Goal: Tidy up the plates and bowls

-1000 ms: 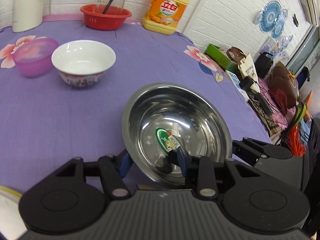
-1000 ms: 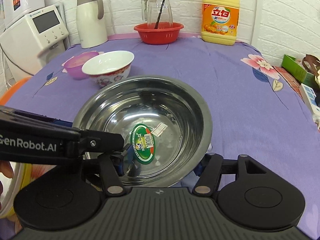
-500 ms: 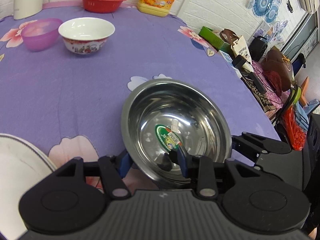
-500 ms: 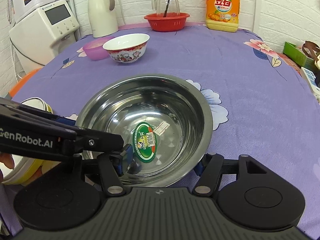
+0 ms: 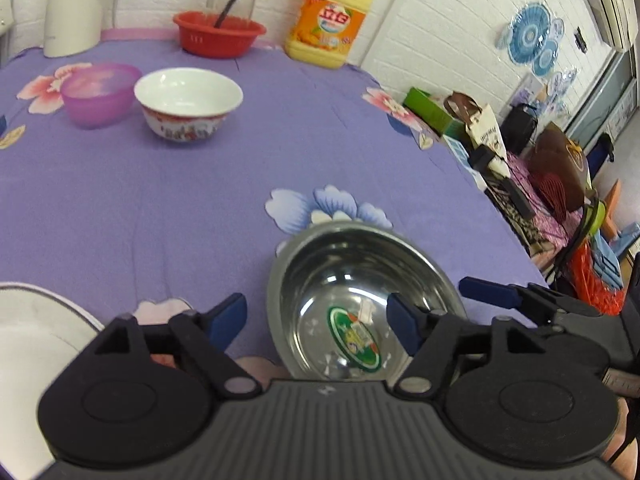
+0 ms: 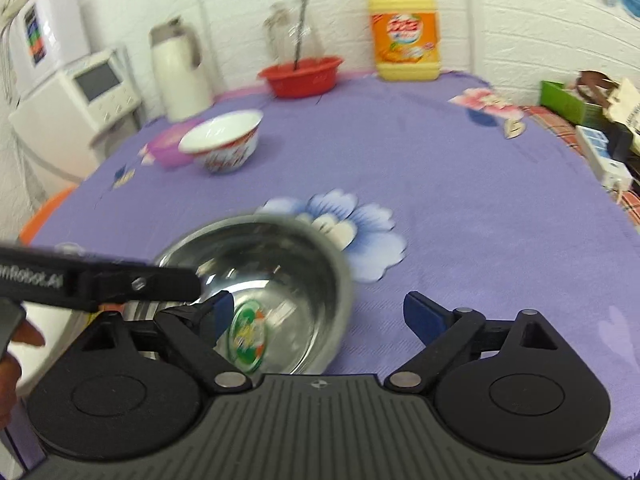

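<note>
A steel bowl (image 5: 360, 292) with a green sticker inside rests on the purple tablecloth at the near edge; it also shows in the right wrist view (image 6: 272, 276). My left gripper (image 5: 316, 320) is open, its right finger over the bowl's inside and its left finger outside the rim. My right gripper (image 6: 320, 312) is open, straddling the bowl's near right rim. A white ceramic bowl (image 5: 188, 102) with a red pattern and a purple plastic bowl (image 5: 98, 92) stand together at the far left. A white plate (image 5: 28, 332) lies at the near left.
A red basin (image 5: 218, 34) holding a glass jug, a yellow detergent bottle (image 5: 330, 18) and a white thermos (image 5: 74, 4) line the back wall. The table's right edge drops to a cluttered shelf (image 5: 520, 160). A white appliance (image 6: 76, 96) stands left.
Both grippers held the steel bowl's rim while it was carried toward the near edge. Now both have opened and drawn back, and the bowl sits on the cloth.
</note>
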Demonstrator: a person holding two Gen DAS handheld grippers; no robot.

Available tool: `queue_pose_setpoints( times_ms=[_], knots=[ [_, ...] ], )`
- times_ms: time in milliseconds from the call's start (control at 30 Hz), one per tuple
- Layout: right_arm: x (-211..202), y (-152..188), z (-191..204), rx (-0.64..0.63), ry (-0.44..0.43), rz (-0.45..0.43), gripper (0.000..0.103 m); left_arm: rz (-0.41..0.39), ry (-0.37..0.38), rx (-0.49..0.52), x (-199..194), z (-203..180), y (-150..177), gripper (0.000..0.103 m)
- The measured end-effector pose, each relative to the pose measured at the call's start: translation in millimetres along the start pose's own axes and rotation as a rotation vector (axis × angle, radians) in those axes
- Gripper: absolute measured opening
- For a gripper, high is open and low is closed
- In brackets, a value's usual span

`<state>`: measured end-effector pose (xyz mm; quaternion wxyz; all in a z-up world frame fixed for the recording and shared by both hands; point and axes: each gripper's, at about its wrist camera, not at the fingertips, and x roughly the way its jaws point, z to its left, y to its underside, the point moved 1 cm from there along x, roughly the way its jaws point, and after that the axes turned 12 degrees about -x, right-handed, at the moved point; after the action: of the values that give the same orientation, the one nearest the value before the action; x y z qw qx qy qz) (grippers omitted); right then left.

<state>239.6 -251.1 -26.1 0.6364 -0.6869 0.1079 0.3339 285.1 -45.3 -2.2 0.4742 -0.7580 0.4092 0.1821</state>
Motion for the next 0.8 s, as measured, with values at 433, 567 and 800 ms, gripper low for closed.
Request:
queue_pose_setpoints(
  times_ms=[433, 567, 800],
  knots=[
    [36.2, -63.4, -39.9, -0.039, -0.027, -0.037, 0.103, -0.133, -0.054, -0.157, -10.7, 45.4, -76.5, 0.073],
    [71.3, -113.7, -30.1, -0.186, -0.060, -0.015, 0.103, -0.165, -0.040, -0.259, 2.6, 66.4, -111.1, 0.073],
    [159.3, -166.8, -3.1, -0.312, -0.196, 0.050, 0.103, -0.170, -0.063, -0.403, 38.0, 97.9, -153.6, 0.073]
  ],
)
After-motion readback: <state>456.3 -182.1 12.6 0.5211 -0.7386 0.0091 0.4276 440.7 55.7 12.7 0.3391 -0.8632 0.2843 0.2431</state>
